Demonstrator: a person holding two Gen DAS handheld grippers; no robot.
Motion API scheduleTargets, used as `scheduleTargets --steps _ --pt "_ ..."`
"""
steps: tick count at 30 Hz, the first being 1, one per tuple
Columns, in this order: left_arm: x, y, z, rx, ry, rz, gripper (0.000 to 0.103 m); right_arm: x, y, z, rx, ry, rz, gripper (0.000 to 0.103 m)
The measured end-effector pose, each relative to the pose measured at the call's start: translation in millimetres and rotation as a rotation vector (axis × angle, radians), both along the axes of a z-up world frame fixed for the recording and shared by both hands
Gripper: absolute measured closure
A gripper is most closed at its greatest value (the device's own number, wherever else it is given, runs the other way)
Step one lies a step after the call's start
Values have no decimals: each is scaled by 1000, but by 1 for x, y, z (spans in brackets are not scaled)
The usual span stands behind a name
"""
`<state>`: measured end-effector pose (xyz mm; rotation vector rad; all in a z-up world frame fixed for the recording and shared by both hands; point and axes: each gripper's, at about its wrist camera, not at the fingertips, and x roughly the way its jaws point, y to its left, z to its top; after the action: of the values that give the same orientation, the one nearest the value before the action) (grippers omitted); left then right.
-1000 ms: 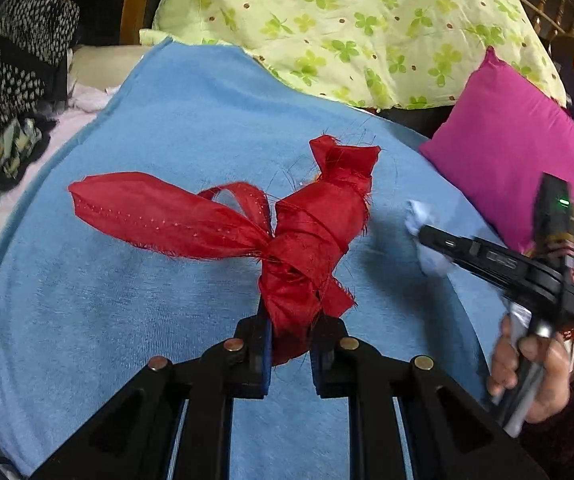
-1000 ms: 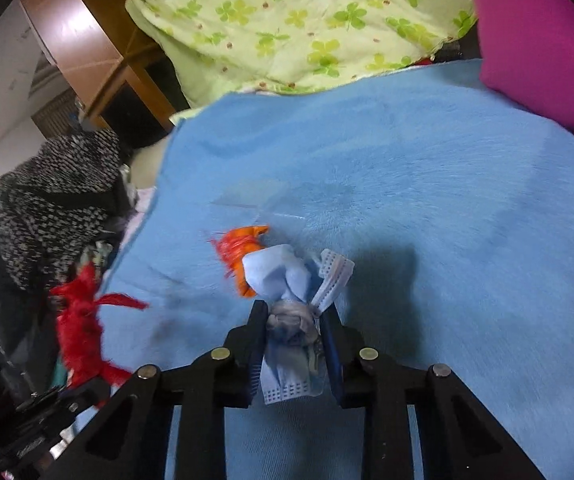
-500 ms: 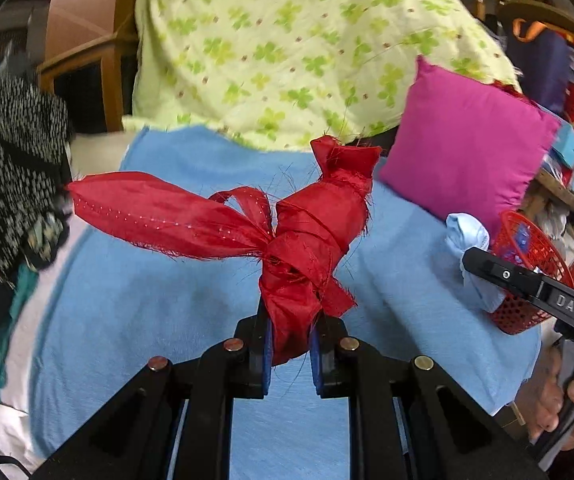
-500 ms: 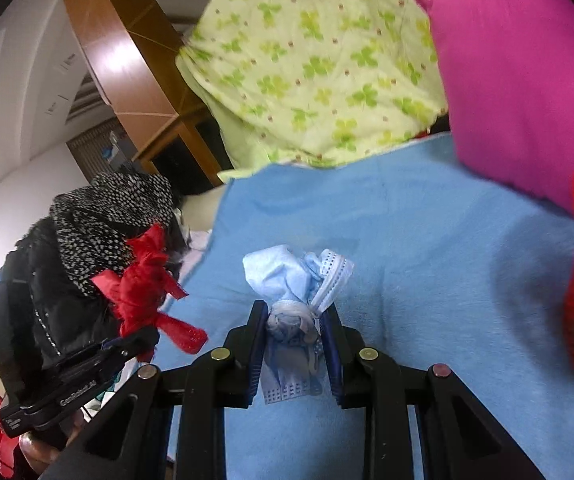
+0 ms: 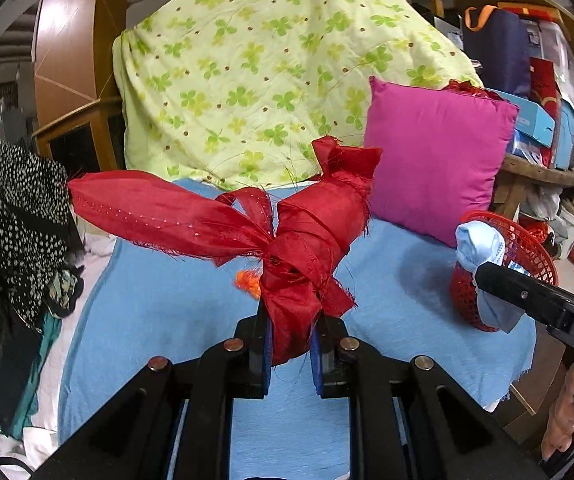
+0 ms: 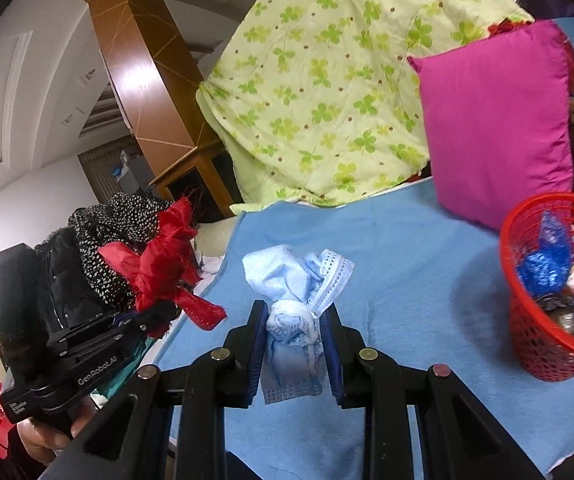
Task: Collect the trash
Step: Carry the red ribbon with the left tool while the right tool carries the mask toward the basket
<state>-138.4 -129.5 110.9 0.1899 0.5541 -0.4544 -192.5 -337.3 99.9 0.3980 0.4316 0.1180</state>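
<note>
Both grippers have lifted off the blue blanket (image 6: 407,248) toward the red basket (image 6: 543,344) — left gripper (image 5: 290,344) clamps the red cloth (image 5: 303,248), right gripper (image 6: 293,344) what's probably a crumpled mask (image 6: 295,280) — drop-off looks next.

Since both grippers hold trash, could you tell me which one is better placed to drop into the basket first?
Right, probably. The right gripper, shut on the face mask, is close beside the red basket; the left gripper, holding the red cloth, sits farther away.
</note>
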Motion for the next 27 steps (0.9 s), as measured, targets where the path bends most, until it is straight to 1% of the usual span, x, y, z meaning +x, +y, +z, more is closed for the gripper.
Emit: scheduleTargets --steps 11,27 --pt "-18 -27 8 47 -47 -31 86 -32 -24 6 12 -48 -45 74" --pt "-35 -58 15 97 -86 -86 86 -58 -55 9 45 -84 -100 74"
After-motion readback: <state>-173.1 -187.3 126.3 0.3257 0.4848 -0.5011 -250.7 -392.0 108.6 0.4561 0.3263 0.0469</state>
